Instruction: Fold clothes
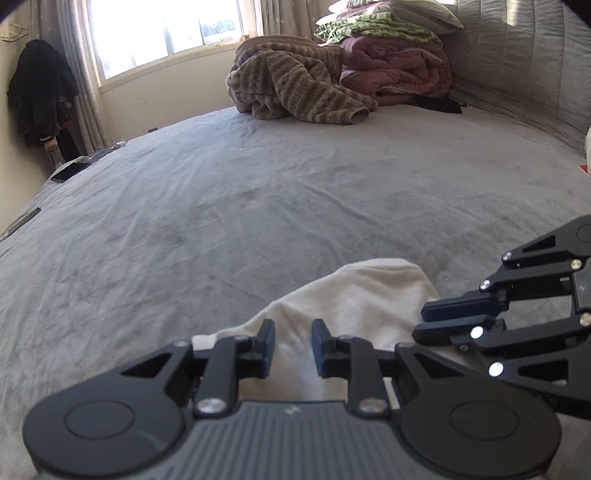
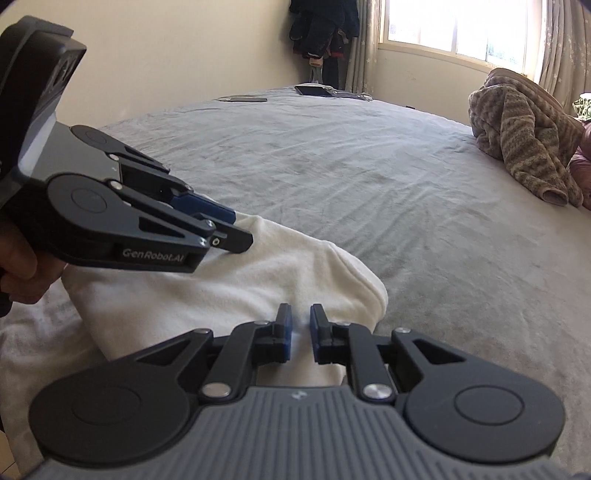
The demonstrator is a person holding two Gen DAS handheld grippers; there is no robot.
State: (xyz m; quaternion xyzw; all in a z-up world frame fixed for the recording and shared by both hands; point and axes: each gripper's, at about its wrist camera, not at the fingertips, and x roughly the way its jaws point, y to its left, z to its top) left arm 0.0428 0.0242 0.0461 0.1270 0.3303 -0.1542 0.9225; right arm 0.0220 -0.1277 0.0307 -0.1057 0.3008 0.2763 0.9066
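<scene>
Both hand-held grippers [image 1: 293, 347] [image 2: 301, 332] over white garment [image 2: 229, 280]; brown blanket [image 1: 295, 88] beyond.

bed [image 1: 258, 192] | brown blanket [image 1: 295, 88] | pink quilt [image 1: 399, 74] | window [image 1: 166, 29]

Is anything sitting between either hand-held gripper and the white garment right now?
Nothing visible. The white garment lies on the grey bedsheet directly under both; the left hand-held gripper and right hand-held gripper each show a gap between the pads, right above the cloth. The brown blanket is far off by the window.
</scene>
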